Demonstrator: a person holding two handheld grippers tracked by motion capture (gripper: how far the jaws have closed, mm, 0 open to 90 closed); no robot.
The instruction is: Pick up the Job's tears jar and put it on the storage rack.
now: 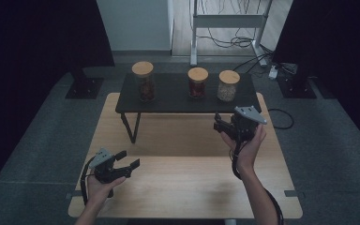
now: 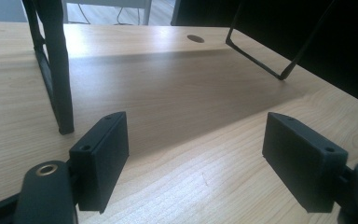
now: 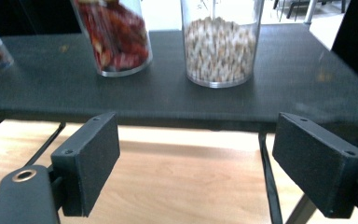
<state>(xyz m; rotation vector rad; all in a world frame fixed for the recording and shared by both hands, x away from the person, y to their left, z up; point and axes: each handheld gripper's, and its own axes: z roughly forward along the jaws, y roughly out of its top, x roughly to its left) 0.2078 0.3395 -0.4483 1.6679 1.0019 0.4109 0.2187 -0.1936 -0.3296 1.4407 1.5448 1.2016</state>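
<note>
Two hand-held grippers are seen raised over a light wooden surface (image 1: pixel 183 187), w/ nothing gripped by either. The right gripper (image 1: pixel 221 124) is held up near the front edge of a low black shelf (image 1: pixel 173 101) standing on the surface; its jaws are spread wide apart and pointed toward the shelf's right end. In the right gripper view the jar of pale grains (image 3: pixel 220 44) is framed just above the gap between the jaws, a little way beyond them and untouched, while the jar of red contents (image 3: pixel 114 37) stands to its left on the same dark top. A third jar w/ brown contents (image 1: pixel 144 82) is set well apart toward the shelf's left end. All three jars are upright & capped w/ round wooden lids.

The left gripper (image 1: pixel 126 159) is held low at the near left of the surface, well apart from the shelf top, jaws likewise wide open. In the left gripper view bare wood grain is seen between the jaws, w/ a black shelf leg (image 2: pixel 58 70) at left & a thin wire leg frame (image 2: pixel 279 51) at right, farther off.

Dark curtains are hung at both sides; cables (image 1: pixel 243 44) are strewn across the floor behind the surface.
</note>
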